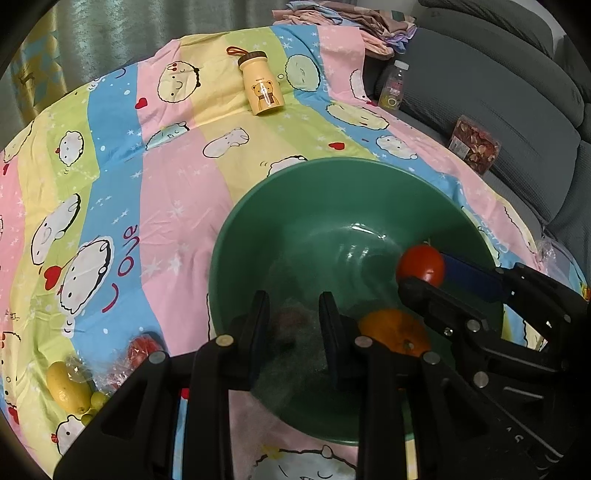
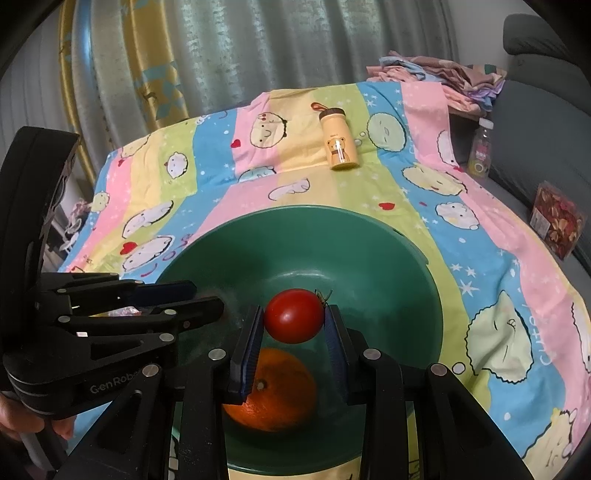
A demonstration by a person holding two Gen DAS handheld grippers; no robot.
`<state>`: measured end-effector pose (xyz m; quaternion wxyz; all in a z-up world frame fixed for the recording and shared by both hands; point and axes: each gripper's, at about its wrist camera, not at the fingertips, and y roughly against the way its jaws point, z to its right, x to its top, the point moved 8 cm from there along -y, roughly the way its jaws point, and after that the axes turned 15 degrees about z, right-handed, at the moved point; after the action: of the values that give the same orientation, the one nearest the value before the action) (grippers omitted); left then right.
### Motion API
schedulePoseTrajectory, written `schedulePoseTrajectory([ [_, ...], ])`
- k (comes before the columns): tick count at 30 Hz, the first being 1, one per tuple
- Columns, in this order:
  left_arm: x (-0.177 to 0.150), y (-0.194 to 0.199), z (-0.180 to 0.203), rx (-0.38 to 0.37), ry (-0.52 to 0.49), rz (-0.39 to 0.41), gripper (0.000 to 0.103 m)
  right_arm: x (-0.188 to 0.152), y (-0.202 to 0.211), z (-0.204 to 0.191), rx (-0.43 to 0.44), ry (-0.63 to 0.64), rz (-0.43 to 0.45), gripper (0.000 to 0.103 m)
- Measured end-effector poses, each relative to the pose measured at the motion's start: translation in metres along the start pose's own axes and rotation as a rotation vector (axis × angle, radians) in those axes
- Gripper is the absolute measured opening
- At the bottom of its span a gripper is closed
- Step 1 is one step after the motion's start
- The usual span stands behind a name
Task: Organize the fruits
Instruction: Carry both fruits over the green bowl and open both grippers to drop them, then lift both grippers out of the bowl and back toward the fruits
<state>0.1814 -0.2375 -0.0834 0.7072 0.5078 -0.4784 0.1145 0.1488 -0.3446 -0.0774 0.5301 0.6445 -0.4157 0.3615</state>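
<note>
A green bowl (image 1: pixel 332 162) (image 2: pixel 295 210) stands on the striped cartoon cloth with an orange (image 1: pixel 395 332) (image 2: pixel 280 391) lying in it. My right gripper (image 2: pixel 293 321) (image 1: pixel 436 275) is shut on a red tomato (image 2: pixel 293 315) (image 1: pixel 421 266), which hangs over the bowl just above the orange. My left gripper (image 1: pixel 293 325) (image 2: pixel 205 297) hovers over the bowl's near left side, jaws almost together on a hazy clear plastic film (image 1: pixel 295 339). At the lower left of the cloth lie a lemon (image 1: pixel 66 384), green grapes (image 1: pixel 98 400) and a red fruit in crinkled wrap (image 1: pixel 144 349).
A yellow bear bottle (image 1: pixel 262 88) (image 2: pixel 338 144) lies on the cloth beyond the bowl. On the grey sofa (image 1: pixel 517 110) at the right are a clear drink bottle (image 1: pixel 393 86) and a packet of dried fruit (image 1: pixel 474 144). Folded clothes (image 1: pixel 351 22) sit at the back.
</note>
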Motion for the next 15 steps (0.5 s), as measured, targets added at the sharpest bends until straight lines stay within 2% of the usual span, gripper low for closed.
schedulePoseTrajectory([
  [6,0.001,0.003,0.001,0.012,-0.005,0.012,0.028,0.002,0.003,0.004,-0.004,-0.014,0.012,0.035],
  [9,0.002,0.006,0.001,0.021,-0.013,0.024,0.032,0.003,0.004,0.005,-0.007,-0.021,0.013,0.035],
  [11,0.004,0.010,0.000,0.030,-0.015,0.039,0.042,0.004,0.005,0.006,-0.008,-0.026,0.022,0.035],
  [15,0.008,0.022,-0.002,0.039,-0.012,0.082,0.051,0.007,0.010,0.006,-0.011,-0.028,0.046,0.036],
])
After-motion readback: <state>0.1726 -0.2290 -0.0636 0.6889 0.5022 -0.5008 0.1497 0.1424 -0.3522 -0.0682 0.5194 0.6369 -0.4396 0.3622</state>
